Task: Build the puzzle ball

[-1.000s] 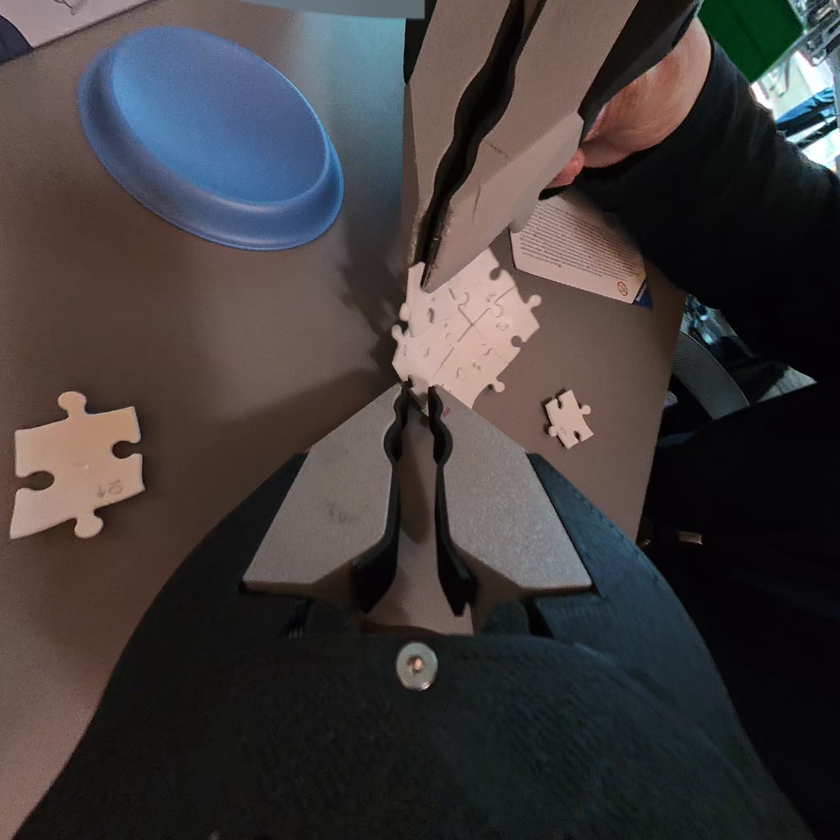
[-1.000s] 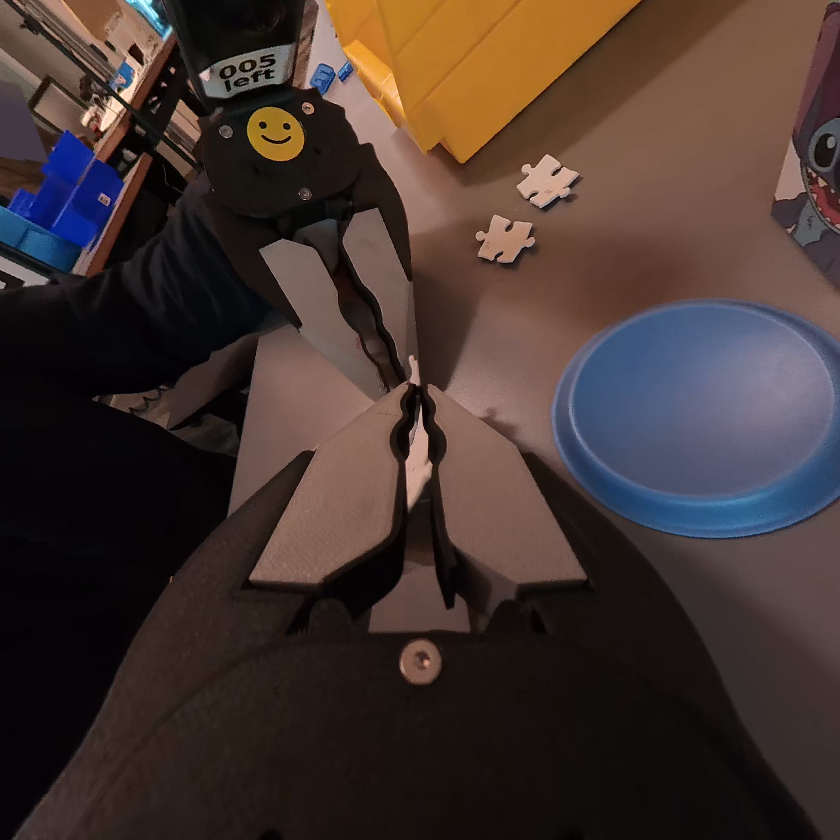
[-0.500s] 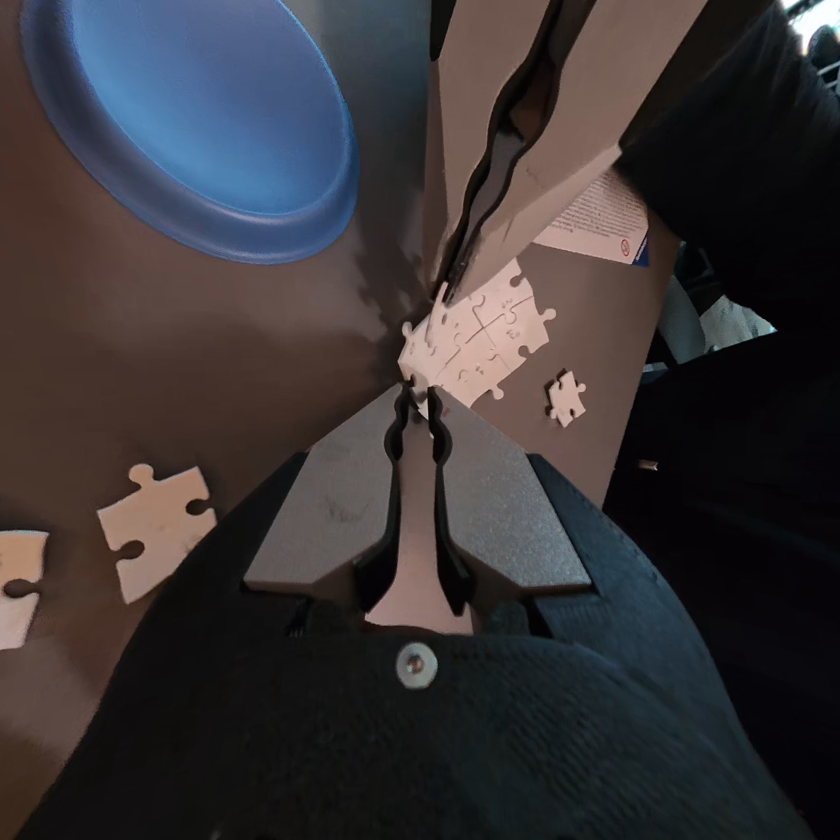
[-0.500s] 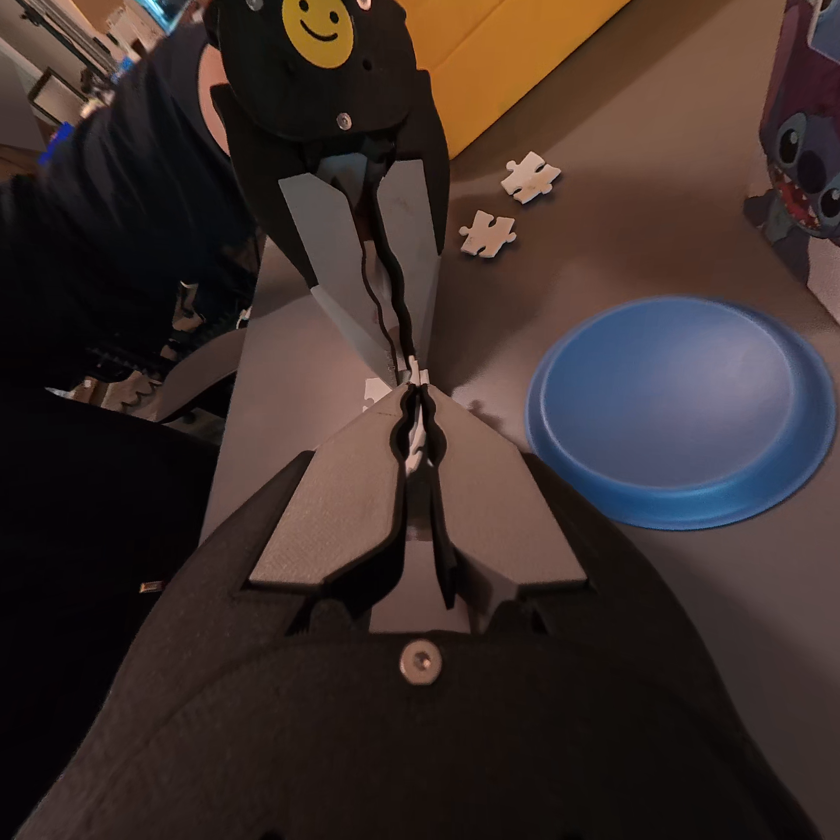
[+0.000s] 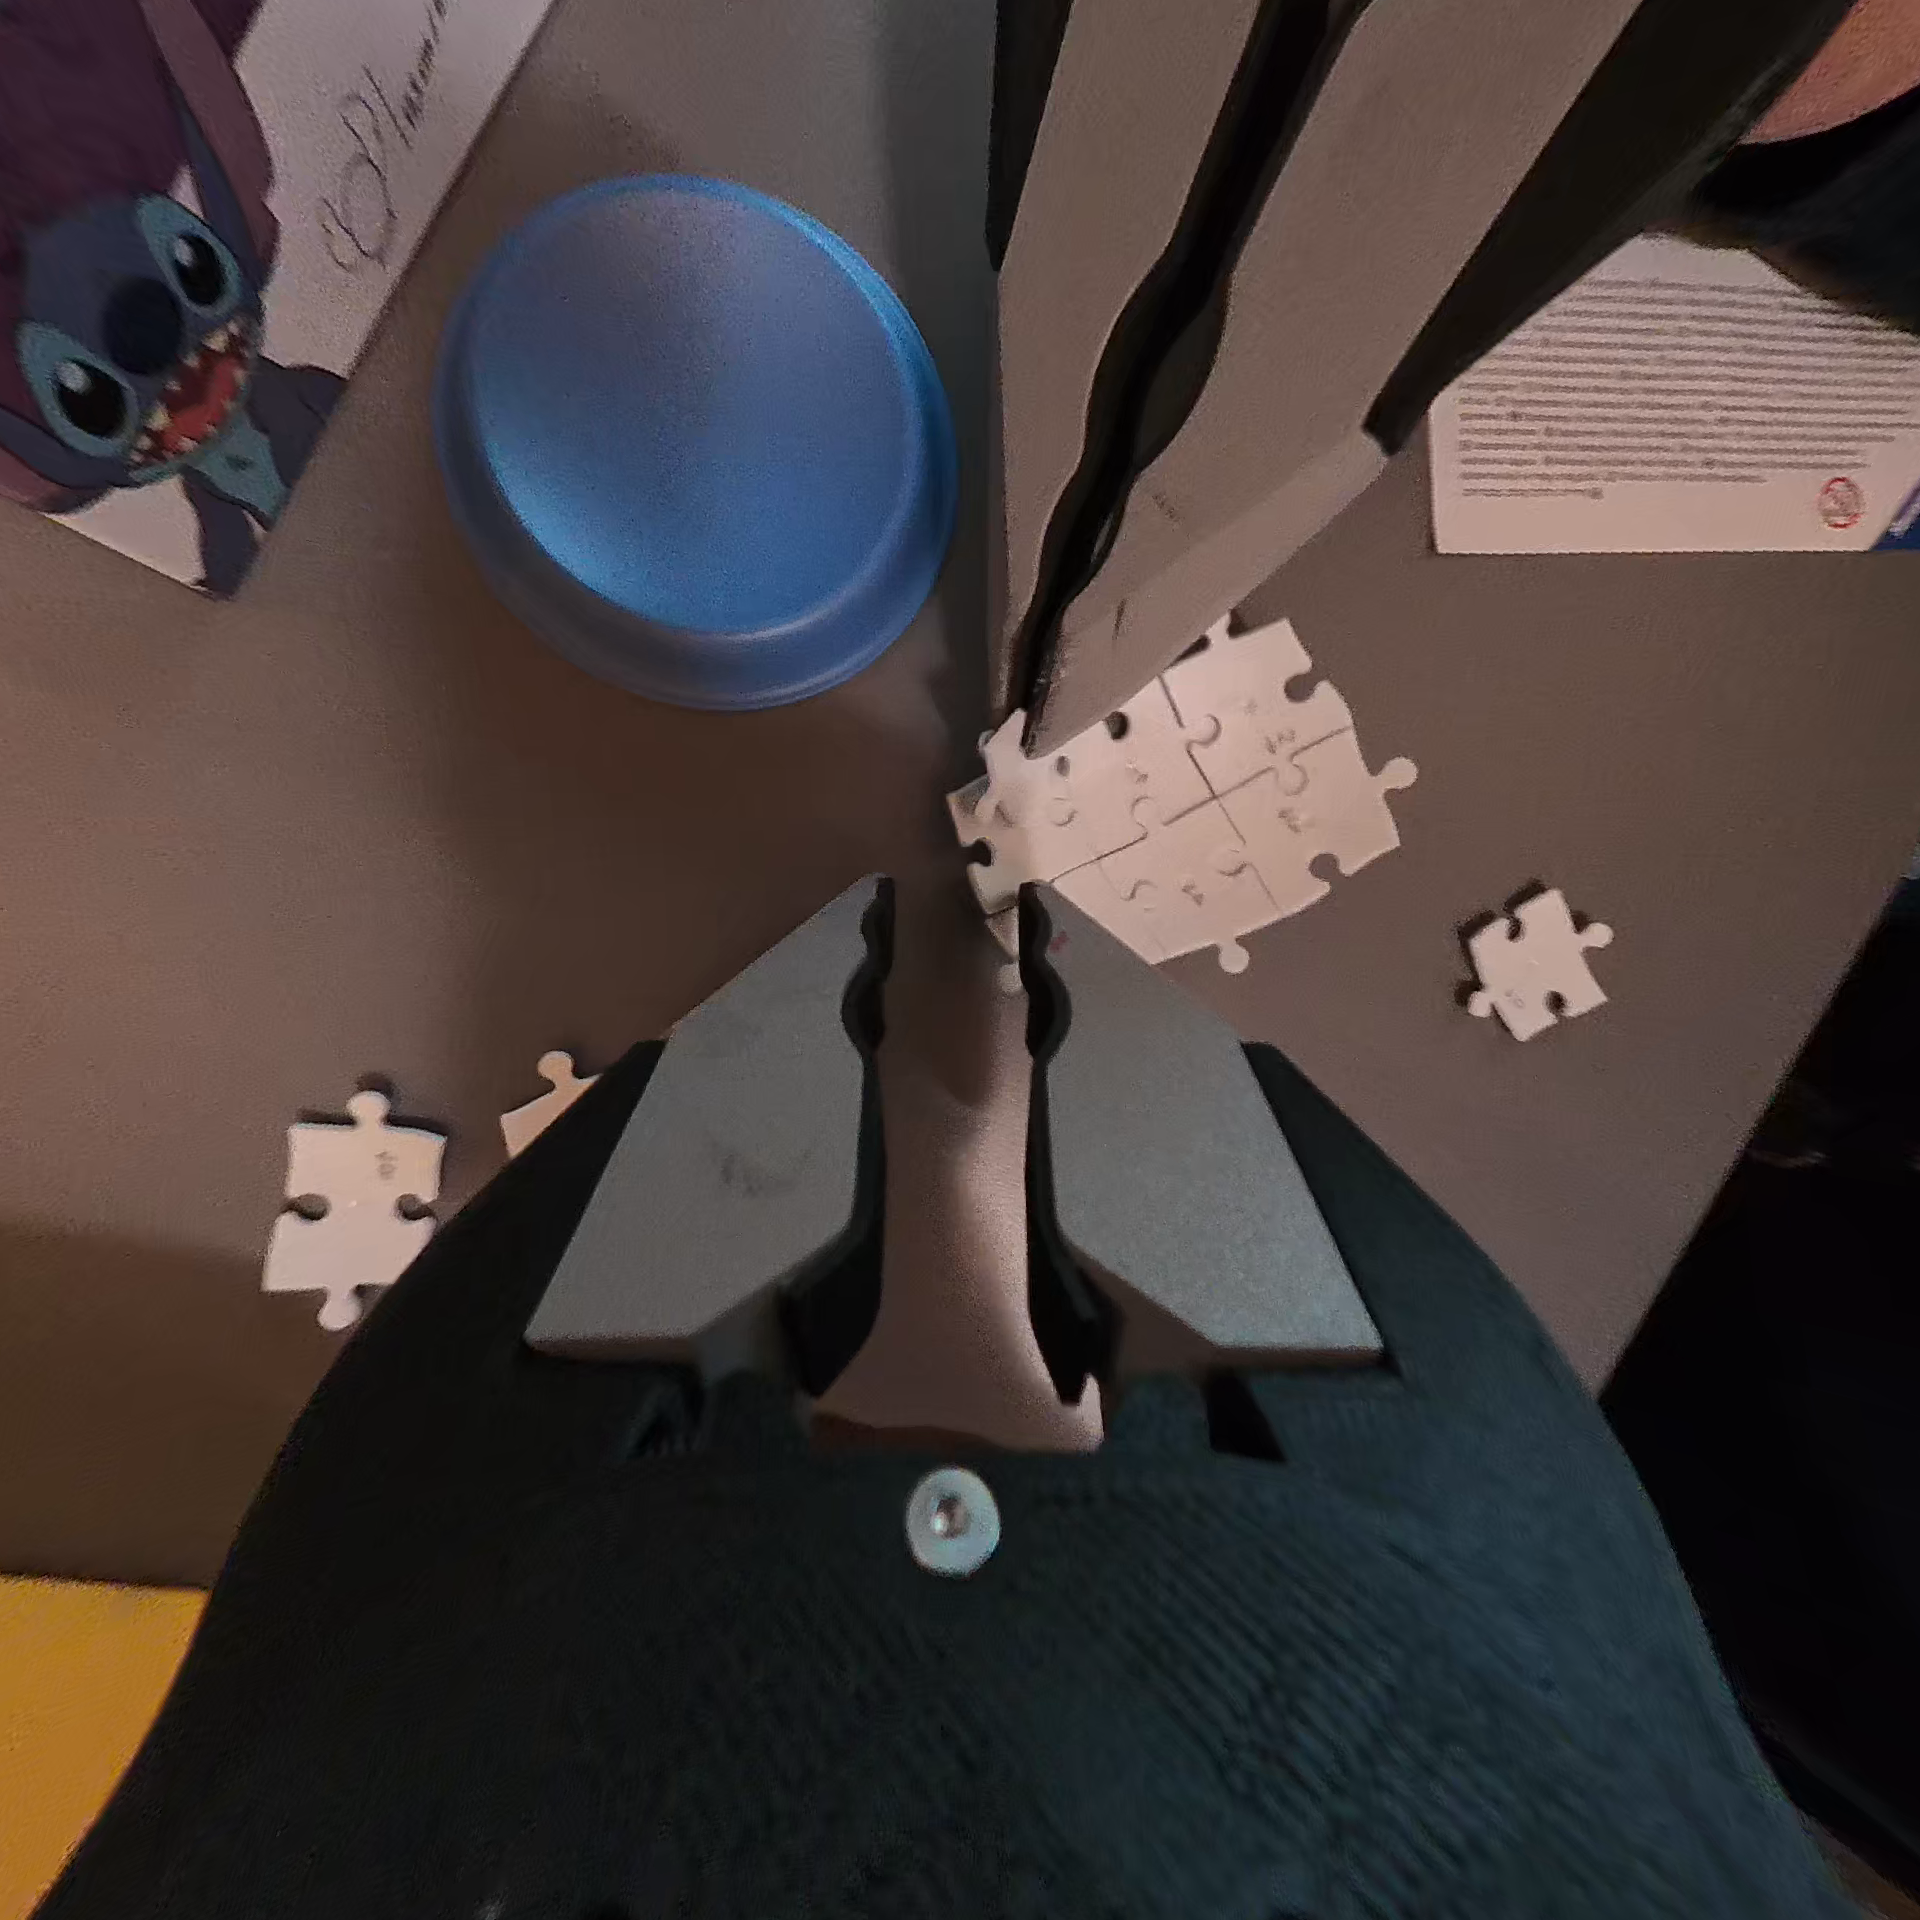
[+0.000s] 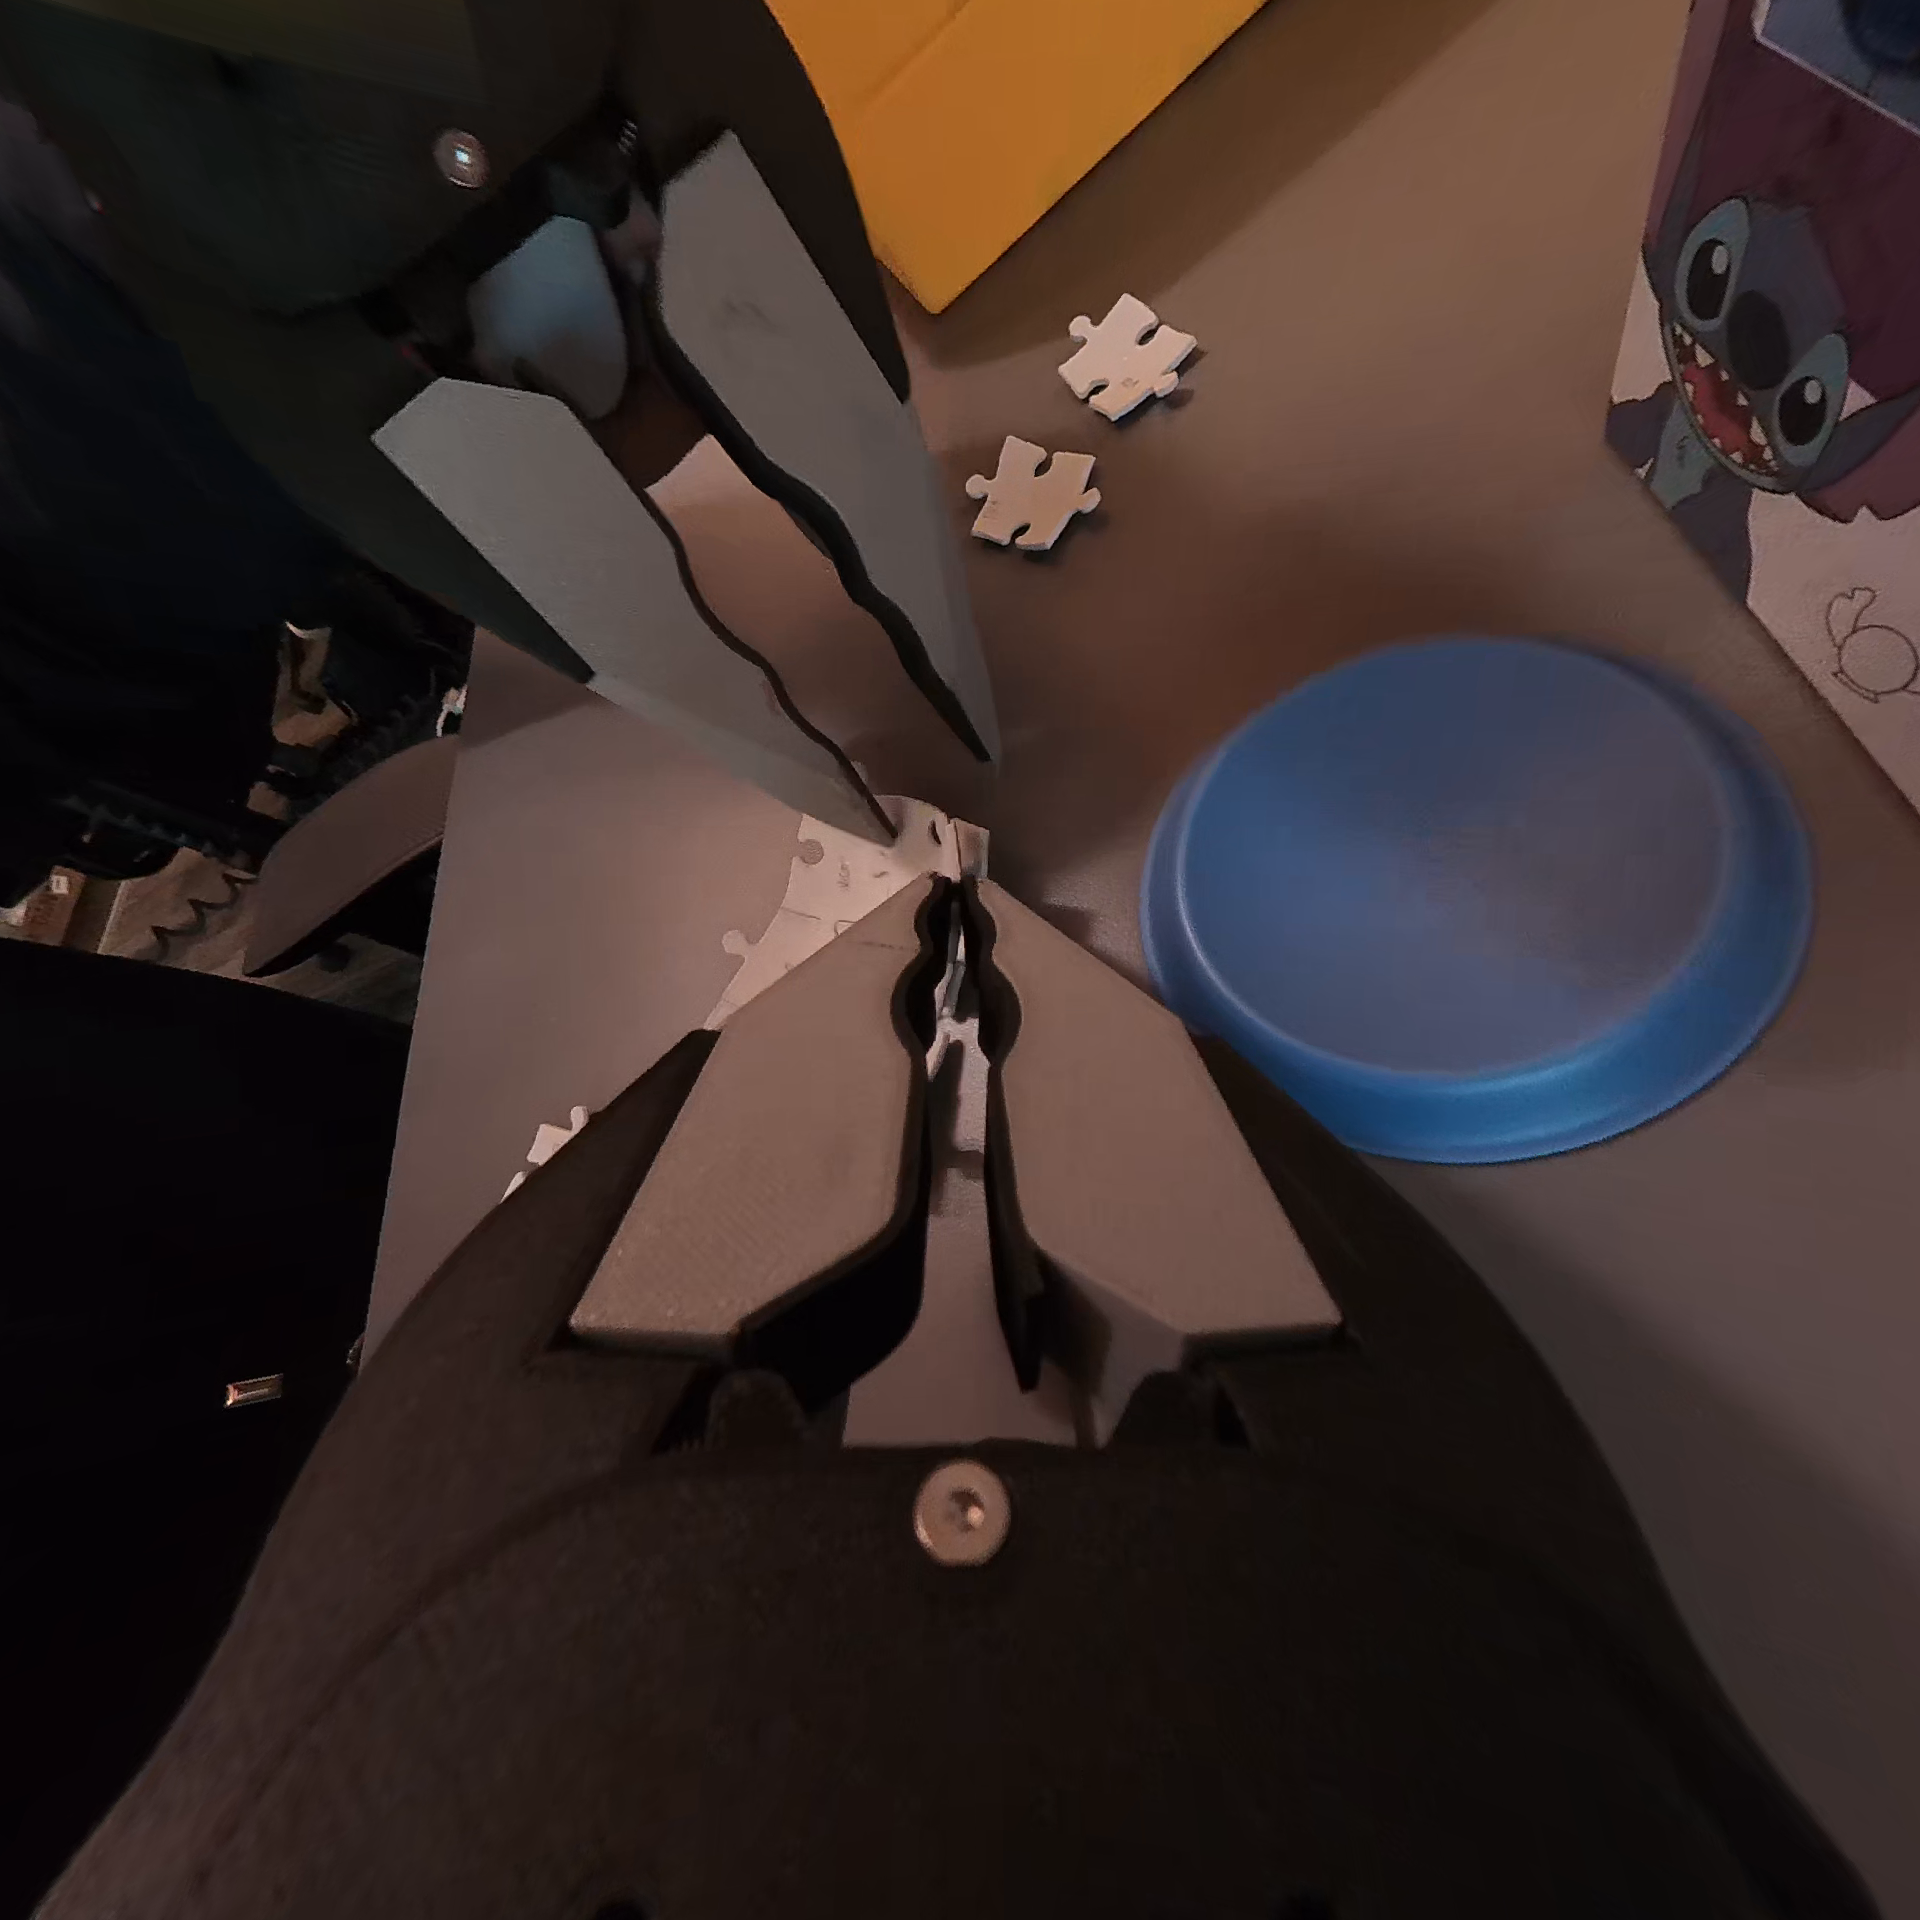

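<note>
Left gripper (image 5: 951,899) just let go: fingers now apart.
Right gripper (image 6: 954,883) alone pinches joined puzzle panel (image 5: 1195,800) (mid-build); loose pieces remain.

Both views are looking dim and warm-toned, with the grey table (image 5: 312,831) shading into darkness toward the near edges while the white puzzle pieces (image 5: 1195,821) are standing out brightest. Motion blur is softening the blue dish (image 6: 1475,894) in the right wrist view and the loose piece (image 5: 353,1205) in the left. Wide-angle distortion is bending the picture box (image 6: 1787,343) at the frame edges, and soft shadows are lying under the dish.
</note>
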